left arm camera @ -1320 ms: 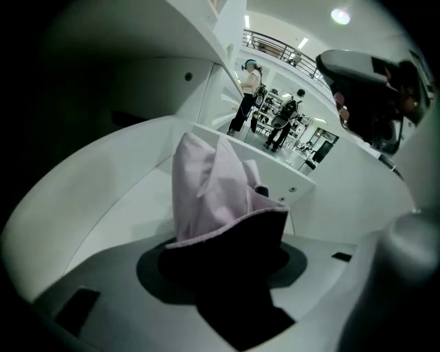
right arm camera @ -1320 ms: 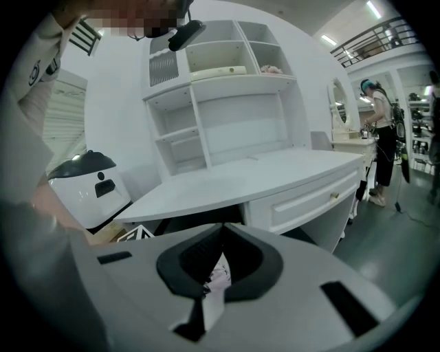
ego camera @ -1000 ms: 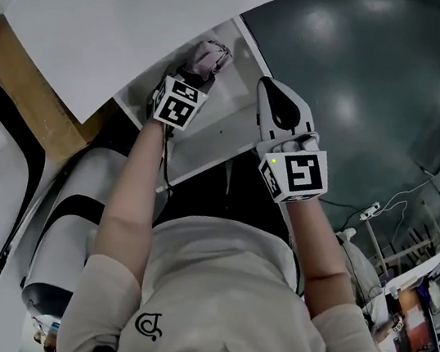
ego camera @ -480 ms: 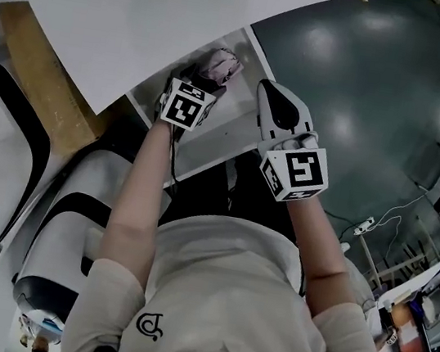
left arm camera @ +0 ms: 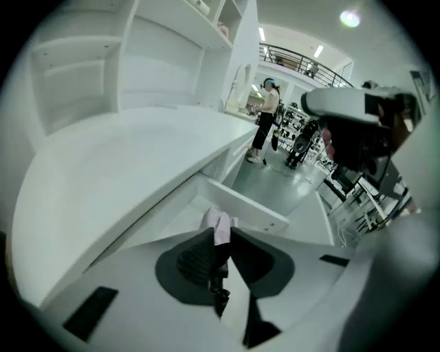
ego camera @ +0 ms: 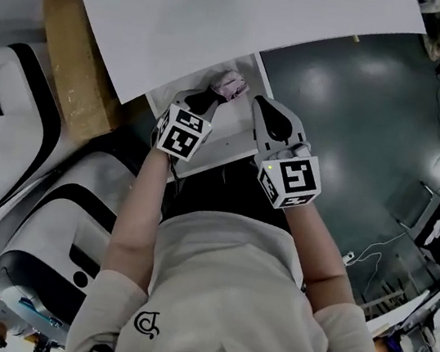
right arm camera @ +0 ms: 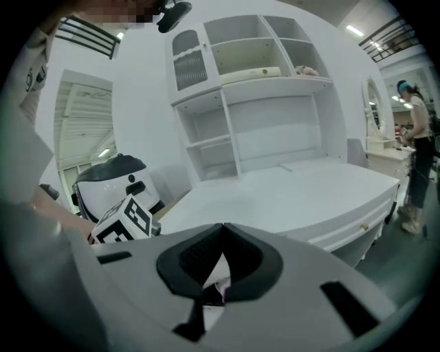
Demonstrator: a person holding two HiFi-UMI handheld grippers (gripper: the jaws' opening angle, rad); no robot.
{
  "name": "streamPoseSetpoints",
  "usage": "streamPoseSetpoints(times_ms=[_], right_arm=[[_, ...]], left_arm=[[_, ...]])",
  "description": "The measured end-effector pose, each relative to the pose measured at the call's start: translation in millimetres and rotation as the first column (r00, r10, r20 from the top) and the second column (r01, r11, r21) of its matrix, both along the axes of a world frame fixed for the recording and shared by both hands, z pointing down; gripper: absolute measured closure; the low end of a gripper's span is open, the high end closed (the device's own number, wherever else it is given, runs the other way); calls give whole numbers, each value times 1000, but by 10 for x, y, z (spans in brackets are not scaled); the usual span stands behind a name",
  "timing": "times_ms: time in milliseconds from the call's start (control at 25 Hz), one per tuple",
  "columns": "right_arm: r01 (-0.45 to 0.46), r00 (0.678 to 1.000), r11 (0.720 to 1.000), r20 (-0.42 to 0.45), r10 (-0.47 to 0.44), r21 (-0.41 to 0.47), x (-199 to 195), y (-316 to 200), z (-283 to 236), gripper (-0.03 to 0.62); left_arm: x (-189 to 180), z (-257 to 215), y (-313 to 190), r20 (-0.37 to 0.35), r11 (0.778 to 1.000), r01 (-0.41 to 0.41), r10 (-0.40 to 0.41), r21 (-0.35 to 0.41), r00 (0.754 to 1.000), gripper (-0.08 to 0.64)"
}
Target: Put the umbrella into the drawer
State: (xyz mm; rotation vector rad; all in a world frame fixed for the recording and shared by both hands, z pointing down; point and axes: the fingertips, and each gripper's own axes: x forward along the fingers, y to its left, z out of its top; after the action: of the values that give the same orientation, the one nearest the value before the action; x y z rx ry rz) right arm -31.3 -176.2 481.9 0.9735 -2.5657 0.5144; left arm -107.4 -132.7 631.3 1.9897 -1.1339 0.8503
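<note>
The folded pink umbrella (ego camera: 230,86) lies inside the open white drawer (ego camera: 232,127), near its far end. My left gripper (ego camera: 207,99) hangs above the drawer, just short of the umbrella. Its jaws are closing with a narrow gap still showing and nothing between the pads. In the left gripper view the umbrella (left arm camera: 220,221) shows past the tips of the left gripper (left arm camera: 221,234), down in the drawer (left arm camera: 254,210). My right gripper (ego camera: 264,108) hovers over the drawer's right side, shut and empty. In the right gripper view, the right gripper (right arm camera: 223,227) points across the desk.
The white desk top (ego camera: 227,23) overhangs the drawer. A white-and-black machine (ego camera: 57,211) and a wooden panel (ego camera: 76,65) stand at the left. Dark floor (ego camera: 363,111) spreads to the right. White shelves (right arm camera: 261,69) rise behind the desk. A person (left arm camera: 267,120) stands far off.
My left gripper has lifted off the umbrella, which stays in the drawer. The right gripper has risen a little too.
</note>
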Motion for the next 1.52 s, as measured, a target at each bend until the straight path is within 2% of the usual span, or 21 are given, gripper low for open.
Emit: streamPoseSetpoints(times_ms=[80, 200, 280, 440, 560, 760, 840, 1080, 1160, 1400, 1520], right_arm=[[59, 998, 998, 3, -59, 14, -91, 17, -102, 586], [124, 992, 991, 24, -125, 44, -209, 4, -292, 586], [153, 987, 986, 35, -156, 67, -257, -6, -432, 586], [207, 975, 971, 54, -215, 116, -357, -44, -741, 586], [246, 963, 954, 71, -261, 174, -477, -100, -994, 586], [296, 938, 920, 105, -331, 257, -634, -104, -1397, 586], [321, 925, 903, 109, -364, 286, -690, -77, -1523, 586], [346, 903, 865, 123, -412, 364, -830, -63, -1825, 586], [349, 895, 850, 131, -427, 395, -849, -54, -1944, 586], [330, 879, 834, 178, -442, 441, -847, -87, -2174, 588], [337, 873, 825, 179, -454, 454, -859, -82, -2222, 588]], left_arm=[[-55, -231, -14, -46, 998, 56, -54, 40, 997, 547], [-141, -612, -49, -114, 985, 136, -123, 109, 986, 548], [-205, -867, -55, -115, 972, 169, -152, 165, 982, 548], [-358, -1368, -49, -68, 937, 198, -186, 287, 980, 548], [-521, -1772, -81, -50, 889, 233, -232, 394, 971, 548], [-788, -2446, -80, -51, 793, 291, -313, 535, 948, 548], [-875, -2700, -56, -63, 749, 308, -337, 587, 939, 548], [-1018, -3303, 152, -174, 597, 380, -374, 706, 911, 548], [-1075, -3449, 242, -189, 558, 392, -388, 732, 902, 548], [-1255, -3664, 346, -208, 490, 422, -431, 763, 878, 548], [-1265, -3681, 349, -200, 480, 423, -447, 769, 872, 548]])
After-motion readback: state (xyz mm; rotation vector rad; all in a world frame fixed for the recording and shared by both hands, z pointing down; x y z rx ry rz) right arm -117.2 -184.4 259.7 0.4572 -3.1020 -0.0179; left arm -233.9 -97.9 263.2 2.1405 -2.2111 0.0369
